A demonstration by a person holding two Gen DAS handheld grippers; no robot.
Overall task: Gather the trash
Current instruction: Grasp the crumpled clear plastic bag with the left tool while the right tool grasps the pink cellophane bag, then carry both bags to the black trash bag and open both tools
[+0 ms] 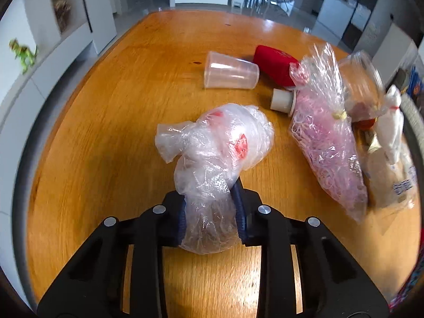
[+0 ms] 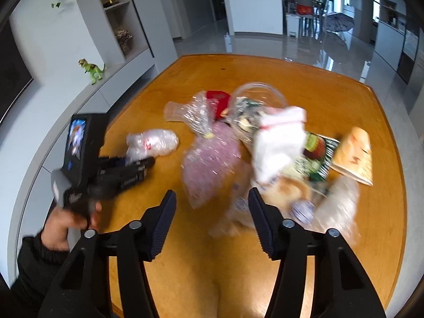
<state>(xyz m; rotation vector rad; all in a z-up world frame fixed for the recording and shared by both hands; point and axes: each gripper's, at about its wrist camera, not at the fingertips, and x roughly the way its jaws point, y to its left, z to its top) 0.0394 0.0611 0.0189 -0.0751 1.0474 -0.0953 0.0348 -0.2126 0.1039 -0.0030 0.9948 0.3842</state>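
My left gripper (image 1: 210,198) is shut on a crumpled clear plastic bag with red print (image 1: 214,145), which lies on the wooden table (image 1: 132,106). The same bag (image 2: 153,141) and the left gripper (image 2: 137,165) show at the left of the right wrist view. My right gripper (image 2: 212,204) is open and empty, above the near edge of a trash pile. The pile holds a clear bag of pink shreds (image 2: 209,161), a white bag (image 2: 275,145), a clear lidded cup (image 2: 254,103) and a green snack wrapper (image 2: 315,153).
A clear cup on its side (image 1: 230,71), a red object (image 1: 275,63) and a small white cap (image 1: 282,100) lie beyond the held bag. An orange packet (image 2: 355,156) lies at the right. A white shelf with a toy dinosaur (image 2: 91,69) runs along the table's left side.
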